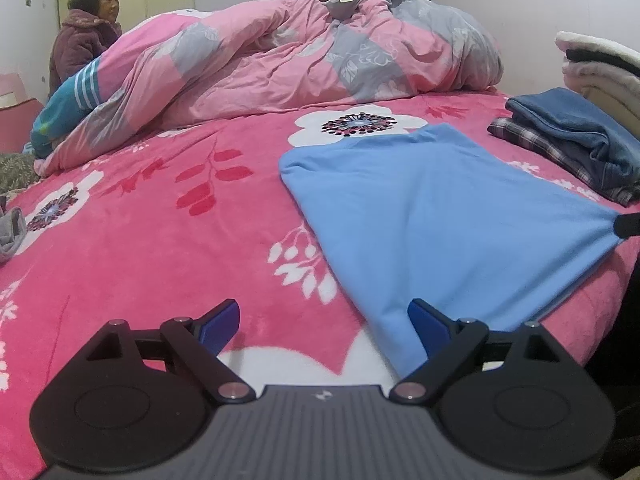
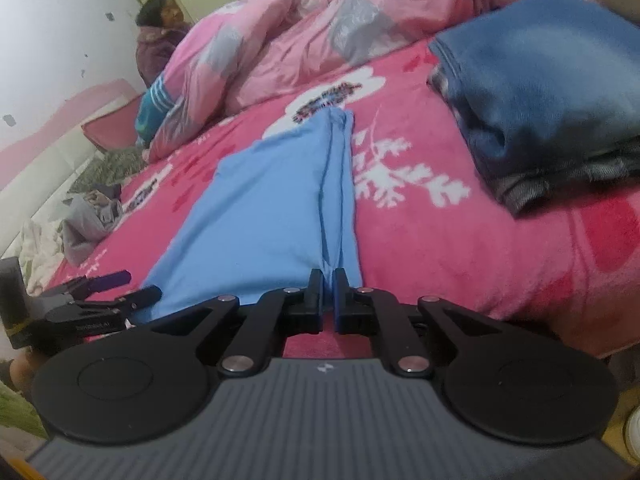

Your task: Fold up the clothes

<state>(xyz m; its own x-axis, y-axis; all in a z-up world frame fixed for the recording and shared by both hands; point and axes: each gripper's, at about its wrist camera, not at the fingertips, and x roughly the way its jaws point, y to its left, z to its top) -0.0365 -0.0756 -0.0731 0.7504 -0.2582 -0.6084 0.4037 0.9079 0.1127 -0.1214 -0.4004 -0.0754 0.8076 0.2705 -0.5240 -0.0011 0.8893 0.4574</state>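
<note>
A light blue garment (image 1: 432,216) lies spread flat on the pink flowered bed cover (image 1: 160,232), with its near end at the bed's front edge. My left gripper (image 1: 324,312) hovers open over that front edge; the garment's near left corner reaches in beside the right-hand finger (image 1: 430,324), and nothing is pinched. In the right wrist view my right gripper (image 2: 329,280) is shut on the garment's (image 2: 256,216) near right hem, where the cloth bunches into a fold that runs away from the pads. The left gripper (image 2: 120,286) shows there at the left, open.
A folded stack, dark blue cloth over plaid (image 1: 576,140) (image 2: 540,92), sits at the right of the bed. A crumpled pink and grey quilt (image 1: 280,60) fills the back. A person (image 1: 84,40) sits at the far left. A grey garment (image 1: 12,232) lies at the left edge.
</note>
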